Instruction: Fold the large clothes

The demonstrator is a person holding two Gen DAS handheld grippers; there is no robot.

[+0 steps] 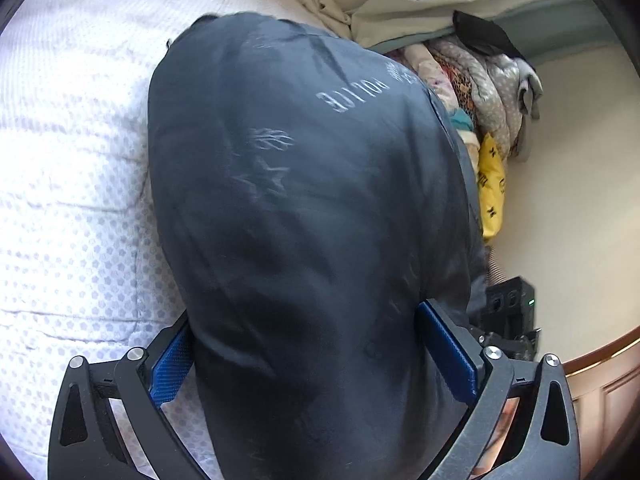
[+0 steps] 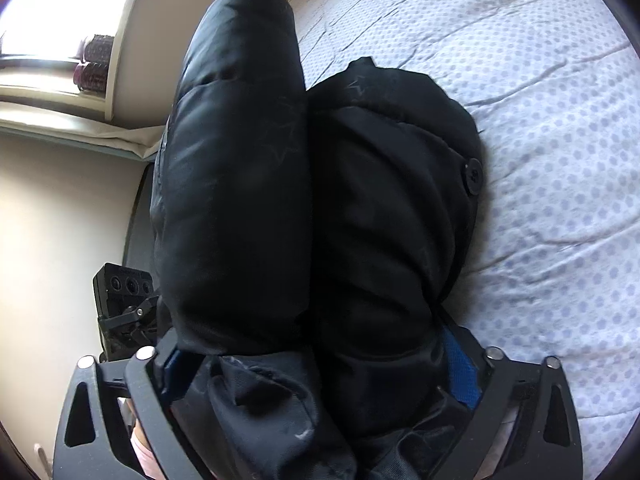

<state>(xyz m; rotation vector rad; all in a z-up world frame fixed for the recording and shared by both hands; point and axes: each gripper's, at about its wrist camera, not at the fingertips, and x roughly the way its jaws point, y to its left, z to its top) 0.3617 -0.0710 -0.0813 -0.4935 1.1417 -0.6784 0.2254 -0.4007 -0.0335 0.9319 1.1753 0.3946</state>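
Note:
A large dark padded jacket (image 1: 304,208) with faint white lettering and star prints fills the left wrist view, lifted over the bed. My left gripper (image 1: 316,344) has its blue pads (image 1: 448,348) on both sides of a thick bundle of the jacket, shut on it. In the right wrist view the same jacket (image 2: 304,208) hangs in two bulky folds, with a black button on the right fold. My right gripper (image 2: 316,356) is shut on the bunched fabric between its blue pads (image 2: 460,368).
The bed (image 1: 68,160) has a white quilt with small blue dots (image 2: 540,140). A pile of folded clothes and a yellow bag (image 1: 492,188) lie by the cream wall. The other gripper's body shows at the edge of each view (image 1: 508,312) (image 2: 124,304).

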